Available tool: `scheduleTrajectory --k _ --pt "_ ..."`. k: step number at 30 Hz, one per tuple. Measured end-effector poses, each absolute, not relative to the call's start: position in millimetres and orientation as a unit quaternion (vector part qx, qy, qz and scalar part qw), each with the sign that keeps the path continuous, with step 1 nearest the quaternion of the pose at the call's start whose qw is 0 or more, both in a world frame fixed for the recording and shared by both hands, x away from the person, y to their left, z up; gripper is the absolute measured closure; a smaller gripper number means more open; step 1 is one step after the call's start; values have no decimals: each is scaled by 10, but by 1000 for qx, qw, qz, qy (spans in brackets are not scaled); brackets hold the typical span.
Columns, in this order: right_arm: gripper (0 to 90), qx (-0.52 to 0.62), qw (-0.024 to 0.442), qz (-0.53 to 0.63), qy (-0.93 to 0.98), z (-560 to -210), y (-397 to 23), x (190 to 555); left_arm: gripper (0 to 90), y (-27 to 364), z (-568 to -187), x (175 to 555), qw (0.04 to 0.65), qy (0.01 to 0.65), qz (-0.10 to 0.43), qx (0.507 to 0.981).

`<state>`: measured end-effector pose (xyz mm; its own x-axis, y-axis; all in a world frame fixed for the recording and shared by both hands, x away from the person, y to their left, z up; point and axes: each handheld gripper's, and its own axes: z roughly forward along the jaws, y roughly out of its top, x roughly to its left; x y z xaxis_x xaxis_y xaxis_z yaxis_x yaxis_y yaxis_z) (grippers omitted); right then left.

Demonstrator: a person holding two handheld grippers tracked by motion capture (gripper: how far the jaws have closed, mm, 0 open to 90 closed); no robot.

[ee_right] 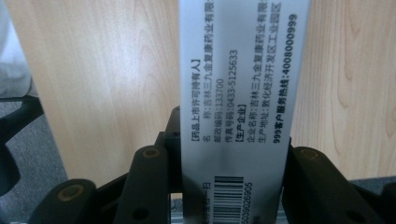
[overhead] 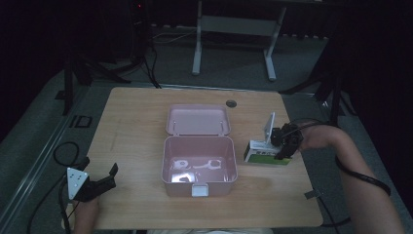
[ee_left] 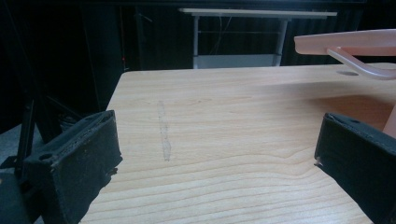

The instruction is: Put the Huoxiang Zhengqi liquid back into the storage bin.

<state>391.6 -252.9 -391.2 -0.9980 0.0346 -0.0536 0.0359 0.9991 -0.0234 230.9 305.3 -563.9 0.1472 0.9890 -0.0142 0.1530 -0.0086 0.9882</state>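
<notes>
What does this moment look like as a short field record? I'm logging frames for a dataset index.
surface: wooden table
container: pink lunch box, lid open and laid back, near the table's middle
box contents: pale items, too dim to identify
item: green-and-white medicine carton, right of the box, on the table
left gripper: open, holding nothing, near the front left corner
right gripper: closed on the medicine carton, printed side with barcode facing its camera

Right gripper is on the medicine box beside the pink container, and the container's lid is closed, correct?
Not quite. The pink container has its lid open, swung back, as the high view shows. The right gripper is indeed shut on the medicine box beside it.
</notes>
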Motion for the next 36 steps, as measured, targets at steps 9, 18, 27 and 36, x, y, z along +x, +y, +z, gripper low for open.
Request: scheduleTrajectory --k 9,18,27,36 --pt "638 14 38 -16 999 -3614 -2530 3750 2 3053 -5640 2308 497 500 422 571" --pt "639 7 62 -11 998 -3291 -2463 3680 2 3054 -5639 2307 497 499 422 571" --pt "639 -9 66 5 998 -3134 -2184 3613 2 3057 -5640 2305 498 499 421 571" --pt "639 -37 57 5 998 -3144 -1747 3566 2 3061 -5639 2305 498 499 420 571"
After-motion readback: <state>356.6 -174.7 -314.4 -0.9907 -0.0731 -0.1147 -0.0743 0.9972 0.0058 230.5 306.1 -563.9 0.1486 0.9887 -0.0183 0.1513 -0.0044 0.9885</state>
